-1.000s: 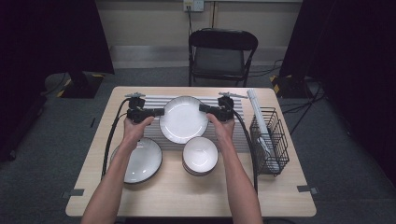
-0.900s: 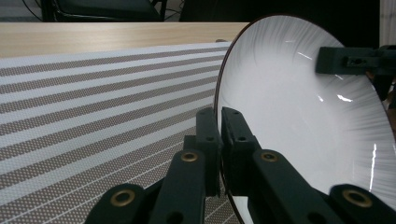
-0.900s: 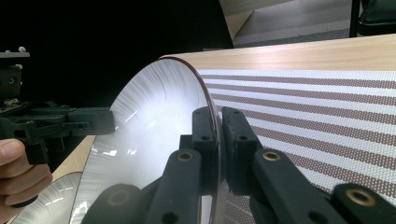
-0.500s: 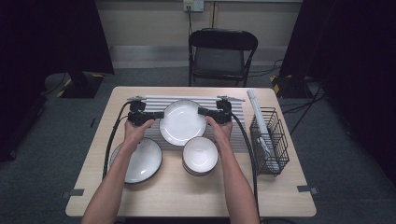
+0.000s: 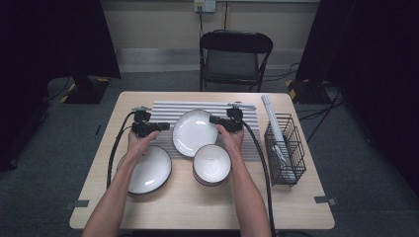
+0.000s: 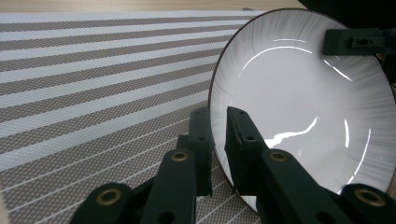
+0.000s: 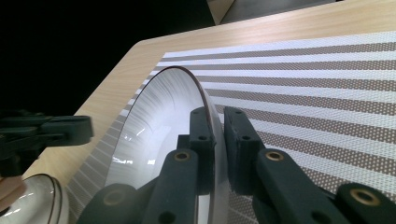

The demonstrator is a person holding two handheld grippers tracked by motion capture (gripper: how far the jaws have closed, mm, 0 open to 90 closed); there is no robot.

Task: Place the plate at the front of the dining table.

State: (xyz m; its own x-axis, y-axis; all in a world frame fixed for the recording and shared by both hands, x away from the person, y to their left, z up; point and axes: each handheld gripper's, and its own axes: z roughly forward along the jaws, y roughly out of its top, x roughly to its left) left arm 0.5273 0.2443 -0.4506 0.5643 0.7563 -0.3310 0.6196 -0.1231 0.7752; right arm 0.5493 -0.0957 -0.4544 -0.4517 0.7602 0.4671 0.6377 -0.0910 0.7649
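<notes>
In the high view, two plates and one stack of bowls (image 5: 211, 164) are counted; the middle plate (image 5: 194, 132) is held over the striped mat (image 5: 165, 109) between the left gripper (image 5: 167, 126) and right gripper (image 5: 211, 119), face up. In the left gripper view, the rim is seen pinched between nearly closed jaws that have just eased slightly. In the right gripper view, the opposite rim is clamped likewise, the plate seen tilted.

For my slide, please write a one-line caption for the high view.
Two hand-held grippers, left and right, clamp opposite rims of a white plate above a striped mat.
</notes>
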